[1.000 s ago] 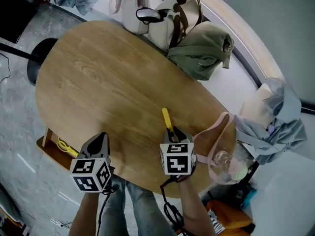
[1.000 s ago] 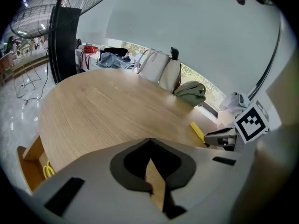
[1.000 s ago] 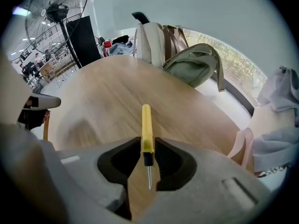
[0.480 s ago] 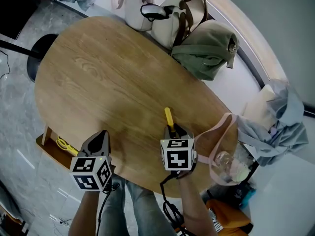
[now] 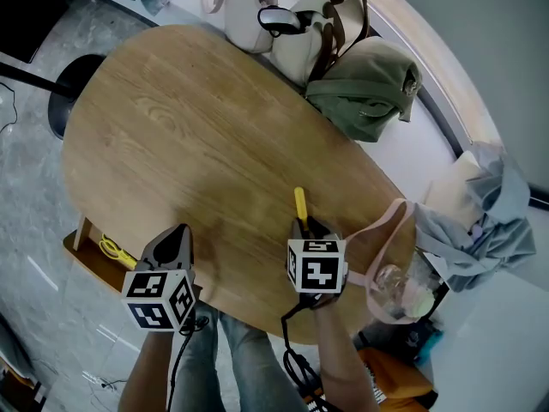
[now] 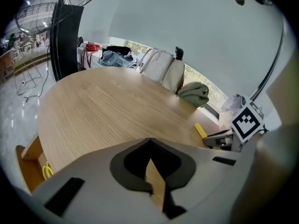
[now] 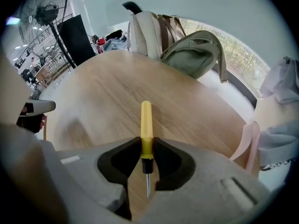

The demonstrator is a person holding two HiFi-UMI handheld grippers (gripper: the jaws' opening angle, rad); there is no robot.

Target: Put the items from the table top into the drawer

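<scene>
Screwdriver (image 7: 146,125) with a yellow handle is clamped between the jaws of the right gripper (image 5: 302,227), which points steeply down over the near part of the wooden table (image 5: 171,118). Whether the tool touches the wood, I cannot tell. The left gripper (image 5: 174,237) has its jaws together on nothing and hangs at the table edge, just beside the open drawer (image 5: 86,260), where some yellow thing (image 5: 110,250) already lies. I think the tool must now go left to the drawer. To do this well, keep the grip firm on the handle, lift clear of the wood before crossing, and keep the left gripper out of the way
</scene>
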